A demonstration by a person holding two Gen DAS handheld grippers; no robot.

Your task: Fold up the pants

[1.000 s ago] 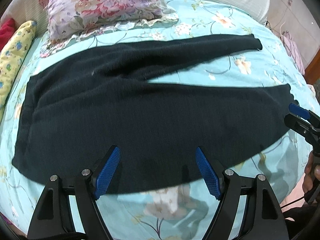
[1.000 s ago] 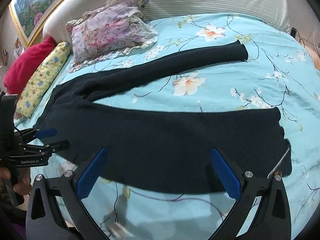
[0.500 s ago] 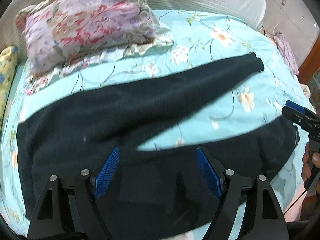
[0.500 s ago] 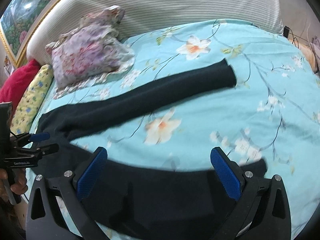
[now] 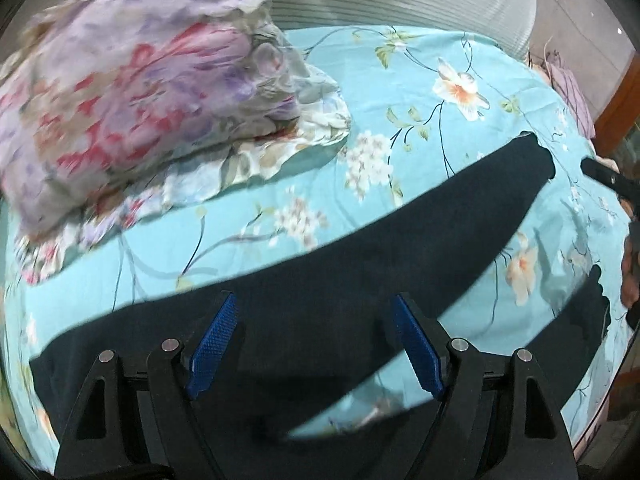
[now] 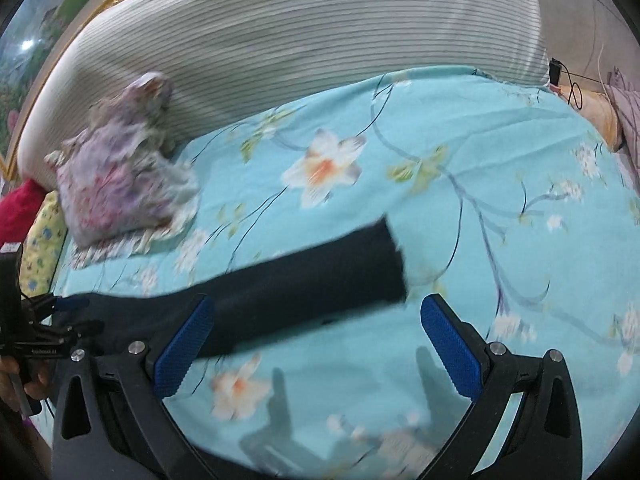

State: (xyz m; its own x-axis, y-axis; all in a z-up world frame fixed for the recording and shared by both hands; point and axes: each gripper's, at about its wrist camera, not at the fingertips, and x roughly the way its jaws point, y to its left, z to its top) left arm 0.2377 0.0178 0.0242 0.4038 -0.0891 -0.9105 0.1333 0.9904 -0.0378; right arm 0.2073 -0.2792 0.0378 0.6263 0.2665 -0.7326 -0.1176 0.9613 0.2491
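Dark navy pants (image 5: 400, 240) lie spread flat on a light blue flowered bed sheet (image 5: 420, 92), legs apart and running to the right. My left gripper (image 5: 316, 344) is open and empty, above the upper part of the far leg. My right gripper (image 6: 316, 340) is open and empty, above the sheet just in front of the far leg's cuff (image 6: 376, 264). The right gripper's tip shows at the right edge of the left wrist view (image 5: 608, 178). The left gripper shows at the left edge of the right wrist view (image 6: 60, 320).
A flowered lilac pillow (image 5: 140, 80) lies at the head of the bed, close behind the pants. A striped white headboard cushion (image 6: 300, 52) stands behind it. A yellow bolster (image 6: 42, 240) and a red cushion (image 6: 16, 208) lie at the far left.
Both grippers have moved forward over the pants, from the near leg toward the far leg. Both have stayed open. The pants have not moved.
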